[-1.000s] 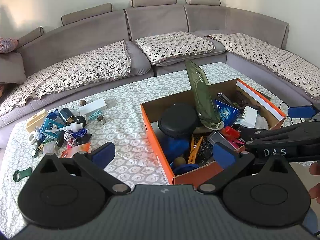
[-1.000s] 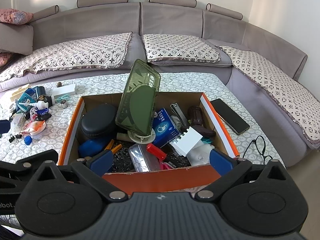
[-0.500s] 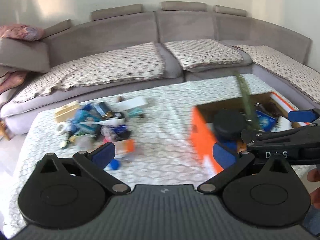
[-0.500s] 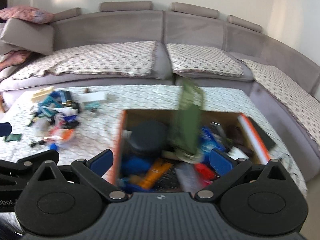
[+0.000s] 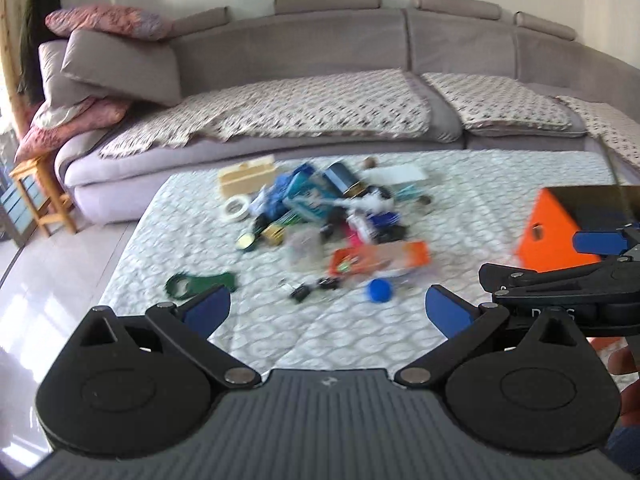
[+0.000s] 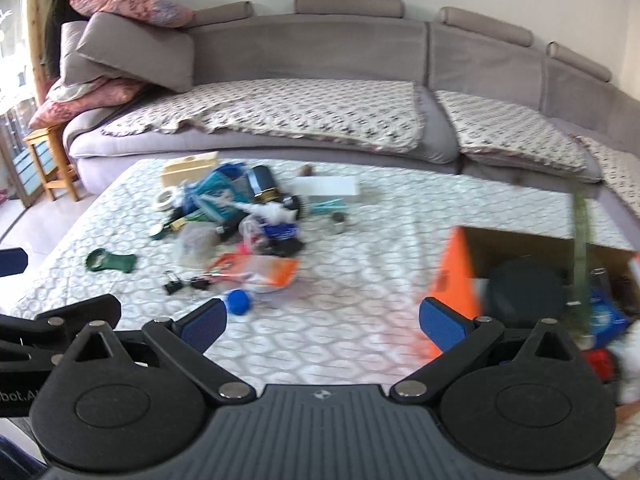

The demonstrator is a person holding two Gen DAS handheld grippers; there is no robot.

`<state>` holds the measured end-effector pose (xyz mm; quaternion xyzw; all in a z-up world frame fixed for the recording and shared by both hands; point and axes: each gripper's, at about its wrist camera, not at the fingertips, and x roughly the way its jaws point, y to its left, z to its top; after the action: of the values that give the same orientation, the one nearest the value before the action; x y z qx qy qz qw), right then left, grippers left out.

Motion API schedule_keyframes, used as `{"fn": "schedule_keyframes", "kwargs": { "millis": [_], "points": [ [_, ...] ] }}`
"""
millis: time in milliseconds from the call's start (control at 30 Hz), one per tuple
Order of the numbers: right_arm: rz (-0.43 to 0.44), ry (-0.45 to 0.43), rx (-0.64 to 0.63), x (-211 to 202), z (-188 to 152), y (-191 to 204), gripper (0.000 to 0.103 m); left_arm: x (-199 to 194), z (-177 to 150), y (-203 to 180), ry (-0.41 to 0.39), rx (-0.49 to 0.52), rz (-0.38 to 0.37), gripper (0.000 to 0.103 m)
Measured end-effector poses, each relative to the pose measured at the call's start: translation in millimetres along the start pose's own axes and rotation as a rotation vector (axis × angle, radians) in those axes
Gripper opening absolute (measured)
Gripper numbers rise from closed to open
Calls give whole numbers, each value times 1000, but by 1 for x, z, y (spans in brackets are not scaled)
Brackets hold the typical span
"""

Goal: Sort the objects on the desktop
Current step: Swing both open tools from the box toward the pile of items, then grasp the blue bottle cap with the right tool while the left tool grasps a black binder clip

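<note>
A pile of small objects (image 5: 320,208) lies on the patterned table, also in the right wrist view (image 6: 240,216). Nearest me are a blue cap (image 5: 379,291), black binder clips (image 5: 304,292), an orange packet (image 5: 380,258) and a green bottle opener (image 5: 200,285). The orange cardboard box (image 5: 548,232) stands to the right, with several items inside (image 6: 524,284). My left gripper (image 5: 328,308) is open and empty above the near table. My right gripper (image 6: 322,318) is open and empty, left of the box.
A grey sofa (image 5: 340,92) with patterned covers curves behind the table. Cushions (image 5: 108,64) are stacked at its left end. A wooden stool (image 5: 36,196) stands on the floor at the left. The view is motion-blurred.
Both grippers have swung left, from facing the box to facing the pile of objects. The box has slid to the right edge of both views. Both stay open.
</note>
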<state>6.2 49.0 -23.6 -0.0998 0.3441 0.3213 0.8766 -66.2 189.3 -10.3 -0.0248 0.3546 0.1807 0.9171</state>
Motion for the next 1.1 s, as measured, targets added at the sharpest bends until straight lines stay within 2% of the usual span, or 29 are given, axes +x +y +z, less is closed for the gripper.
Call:
{"fn": "schedule_keyframes", "kwargs": {
  "millis": [400, 567, 767, 1100],
  "points": [
    [45, 52, -52, 71, -27, 38, 103, 48, -16, 51, 65, -76, 77, 103],
    [68, 31, -74, 89, -33, 46, 103, 69, -24, 62, 95, -84, 84, 103],
    [103, -42, -88, 98, -45, 52, 103, 88, -28, 67, 117, -100, 93, 103],
    [141, -68, -148, 105, -45, 61, 103, 106, -30, 67, 148, -130, 90, 103]
  ]
}}
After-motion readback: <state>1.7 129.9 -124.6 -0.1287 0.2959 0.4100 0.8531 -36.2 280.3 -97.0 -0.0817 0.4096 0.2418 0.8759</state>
